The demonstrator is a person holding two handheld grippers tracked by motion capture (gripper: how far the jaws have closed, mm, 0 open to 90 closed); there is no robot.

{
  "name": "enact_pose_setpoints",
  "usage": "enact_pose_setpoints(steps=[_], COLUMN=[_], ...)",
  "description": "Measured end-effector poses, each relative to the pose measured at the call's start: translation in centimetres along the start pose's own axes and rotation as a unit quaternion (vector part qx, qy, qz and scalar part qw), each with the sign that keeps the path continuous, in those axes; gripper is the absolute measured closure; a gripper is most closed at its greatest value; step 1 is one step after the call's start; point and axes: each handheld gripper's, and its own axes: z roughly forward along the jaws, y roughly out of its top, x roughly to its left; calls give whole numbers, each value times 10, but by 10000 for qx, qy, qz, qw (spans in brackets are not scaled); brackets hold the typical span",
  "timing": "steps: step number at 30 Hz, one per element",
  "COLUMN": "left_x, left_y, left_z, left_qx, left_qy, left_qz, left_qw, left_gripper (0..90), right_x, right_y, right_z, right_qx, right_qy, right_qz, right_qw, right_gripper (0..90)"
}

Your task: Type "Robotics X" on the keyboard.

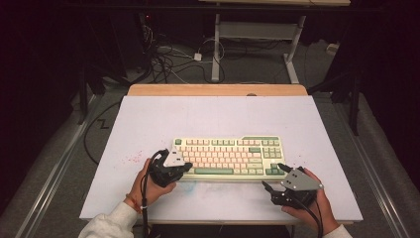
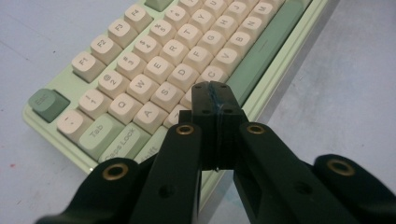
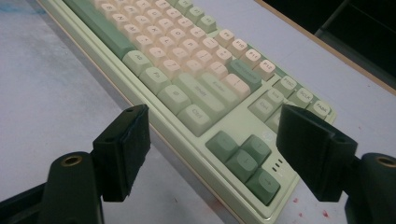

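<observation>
A pale green keyboard (image 1: 225, 153) with cream and green keys lies at the middle of the white table top (image 1: 148, 119). My left gripper (image 1: 186, 166) sits at the keyboard's near-left corner, held by a hand. In the left gripper view its jaws (image 2: 213, 100) are pressed together with nothing between them, the tips just over the bottom letter row of the keyboard (image 2: 154, 60). My right gripper (image 1: 273, 176) rests near the front right corner, open. In the right gripper view its gripper (image 3: 215, 140) frames the arrow keys of the keyboard (image 3: 187, 60), with nothing between the jaws.
Small red specks (image 1: 131, 159) mark the white surface left of the keyboard. A wooden strip (image 1: 218, 89) runs along the table's far edge. Beyond it, cables (image 1: 168, 54) lie on the floor beside a desk frame (image 1: 216, 49).
</observation>
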Motion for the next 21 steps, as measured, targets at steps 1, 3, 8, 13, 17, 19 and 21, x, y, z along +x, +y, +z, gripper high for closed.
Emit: enact_pose_setpoints(steps=[1, 3, 8, 13, 17, 19, 21], left_x=[0, 1, 1, 1, 1, 2, 2], left_y=[2, 6, 14, 21, 26, 28, 29], left_z=[1, 2, 8, 15, 21, 24, 26], left_qx=[-8, -16, 28, 73, 137, 169, 174], left_qy=[2, -7, -7, -4, 12, 28, -6], left_qz=[13, 35, 117, 153, 192, 212, 196], left_qw=[10000, 10000, 9999, 9999, 9997, 9996, 9997], left_gripper=[874, 874, 873, 870, 857, 869, 873], right_x=[0, 0, 0, 1, 1, 1, 1], right_y=[0, 0, 0, 0, 0, 0, 0], right_z=[0, 0, 0, -1, -1, 0, 0], right_qx=[2, 5, -4, -3, -3, -3, 3], right_qy=[2, 5, -5, 1, 12, 19, 28], right_qz=[-4, -7, -14, -23, -30, -28, -30], right_qw=[10000, 10000, 10000, 10000, 10000, 10000, 10000], right_gripper=[261, 261, 261, 261, 261, 261, 261])
